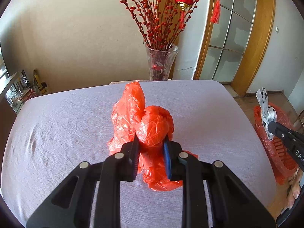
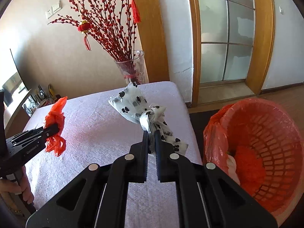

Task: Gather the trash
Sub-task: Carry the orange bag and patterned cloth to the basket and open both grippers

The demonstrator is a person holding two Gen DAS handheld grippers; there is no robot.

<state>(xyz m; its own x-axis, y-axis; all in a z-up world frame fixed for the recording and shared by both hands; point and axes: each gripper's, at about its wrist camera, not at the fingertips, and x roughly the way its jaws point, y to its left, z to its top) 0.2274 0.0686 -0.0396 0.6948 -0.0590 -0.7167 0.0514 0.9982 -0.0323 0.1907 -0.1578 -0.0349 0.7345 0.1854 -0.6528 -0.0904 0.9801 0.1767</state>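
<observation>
We hold two knotted bags. The red bag [image 1: 152, 125], centre of the left wrist view, is pinched by the left gripper [image 1: 151, 142] above the table [image 1: 57, 133]. The spotted bag [image 2: 150, 121], mid-frame in the right wrist view, is clamped by the right gripper [image 2: 151, 140]. The lined bin [image 2: 266, 144], lower right, already contains some waste. Remaining, in our judgement: both bags into the bin.
</observation>
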